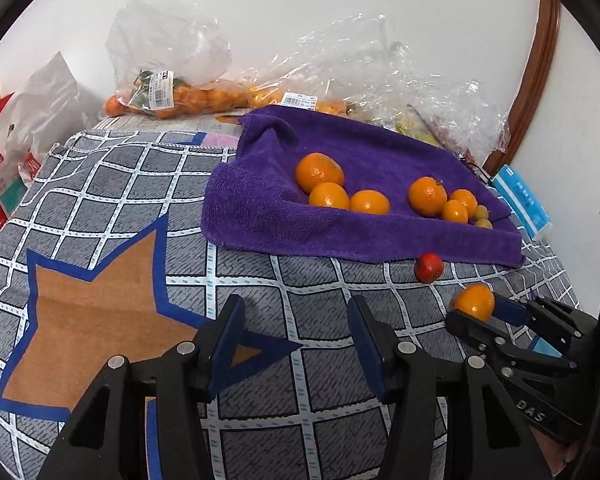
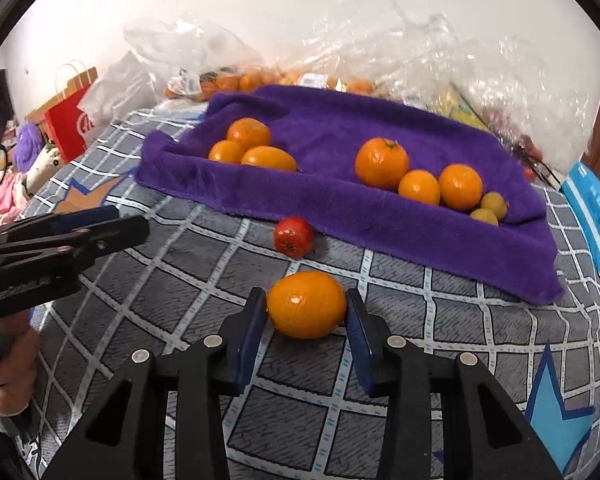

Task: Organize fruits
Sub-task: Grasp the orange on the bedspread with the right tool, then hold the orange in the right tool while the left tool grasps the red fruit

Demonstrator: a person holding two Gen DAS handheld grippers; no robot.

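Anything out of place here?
Yes. A small red fruit lies on the checked cover just off the purple towel's edge, apart from the sorted fruit. The right gripper holds an orange, also off the towel.

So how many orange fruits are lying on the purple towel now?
6 on the purple towel: left group; right group. Another orange sits off it, between the right gripper fingers.

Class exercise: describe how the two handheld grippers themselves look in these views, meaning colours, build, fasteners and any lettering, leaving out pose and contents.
Both the left gripper and the right gripper are matte black, angular plastic frames with triangular cut-outs, silver round rivets at the joints and flat dark-blue fingertips. The left one carries pale embossed lettering on its side, the right shows "DAS". A bare hand grips the left handle; no sleeve is visible.
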